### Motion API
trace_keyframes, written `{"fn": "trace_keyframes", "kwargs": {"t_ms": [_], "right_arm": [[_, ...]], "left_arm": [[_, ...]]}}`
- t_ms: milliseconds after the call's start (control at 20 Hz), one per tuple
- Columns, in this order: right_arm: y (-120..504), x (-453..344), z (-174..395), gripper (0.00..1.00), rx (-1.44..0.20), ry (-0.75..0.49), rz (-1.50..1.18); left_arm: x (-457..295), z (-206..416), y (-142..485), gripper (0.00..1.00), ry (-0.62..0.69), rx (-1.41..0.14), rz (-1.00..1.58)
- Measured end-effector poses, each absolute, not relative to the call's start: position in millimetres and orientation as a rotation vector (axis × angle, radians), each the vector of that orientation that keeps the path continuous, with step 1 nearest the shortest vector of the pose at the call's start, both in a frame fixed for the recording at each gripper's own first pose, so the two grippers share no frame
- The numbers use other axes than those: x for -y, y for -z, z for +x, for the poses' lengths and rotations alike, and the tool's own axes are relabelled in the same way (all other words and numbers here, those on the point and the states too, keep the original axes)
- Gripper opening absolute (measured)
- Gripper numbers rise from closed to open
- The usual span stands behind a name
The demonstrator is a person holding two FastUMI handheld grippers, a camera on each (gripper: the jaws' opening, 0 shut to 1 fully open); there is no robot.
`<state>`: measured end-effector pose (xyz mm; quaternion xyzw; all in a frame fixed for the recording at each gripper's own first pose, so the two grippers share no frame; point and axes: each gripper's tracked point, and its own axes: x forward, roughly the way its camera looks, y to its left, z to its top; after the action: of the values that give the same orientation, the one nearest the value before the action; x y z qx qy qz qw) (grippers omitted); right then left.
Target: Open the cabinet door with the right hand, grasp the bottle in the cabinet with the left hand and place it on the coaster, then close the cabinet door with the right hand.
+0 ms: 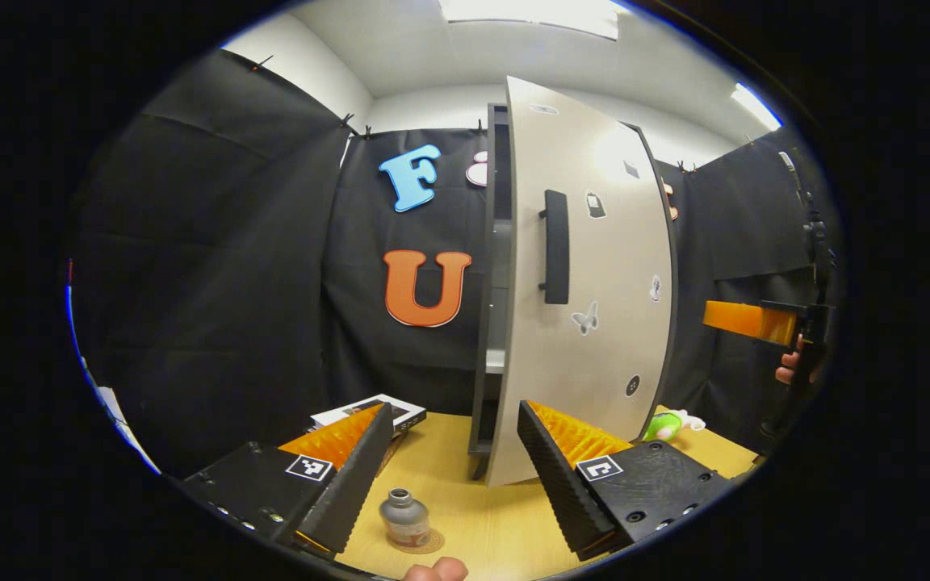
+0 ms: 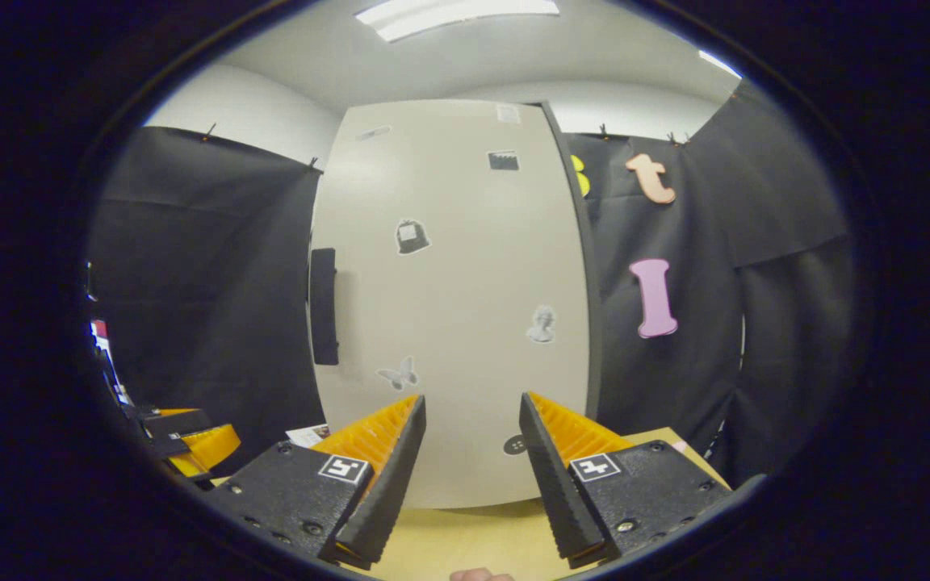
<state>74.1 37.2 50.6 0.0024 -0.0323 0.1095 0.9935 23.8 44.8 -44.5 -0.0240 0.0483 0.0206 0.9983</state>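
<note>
The bottle (image 1: 404, 518) stands upright on the coaster (image 1: 425, 542) on the wooden bench (image 1: 473, 516), just below the left tongs (image 1: 455, 460), which gape wide and hold nothing. Behind them the cabinet door (image 1: 586, 290) hangs ajar, its dark handle (image 1: 555, 246) untouched. The right tongs (image 2: 471, 452) face the door's front, well spread and empty too. A book (image 1: 368, 413) lies left of the cabinet.

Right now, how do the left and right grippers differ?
The left gripper views the ajar cabinet door obliquely, with the gap showing; the right gripper faces the door's front squarely. The bottle, on its coaster, sits low between the left gripper's jaws, untouched; nothing lies between the right gripper's. Both stand open and empty.
</note>
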Motion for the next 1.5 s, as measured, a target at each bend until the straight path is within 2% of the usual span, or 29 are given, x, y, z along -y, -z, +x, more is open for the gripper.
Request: {"fn": "trace_keyframes", "kwargs": {"t_ms": [150, 550, 750, 1500], "right_arm": [[-39, 4, 44, 0.77, 0.066, -0.118, -0.015], [-12, 67, 3, 0.81, 0.038, 0.039, -0.006], [0, 80, 0, 0.84, 0.014, 0.055, 0.018], [9, 86, -3, 0.86, -0.001, 0.048, 0.076]], "left_arm": [[-24, 22, 40, 0.94, -0.011, -0.073, -0.04], [28, 9, 43, 0.94, 0.06, -0.055, -0.021], [36, 1, 47, 0.94, 0.059, -0.052, -0.015], [32, -8, 50, 0.94, 0.038, -0.047, 0.017]]}}
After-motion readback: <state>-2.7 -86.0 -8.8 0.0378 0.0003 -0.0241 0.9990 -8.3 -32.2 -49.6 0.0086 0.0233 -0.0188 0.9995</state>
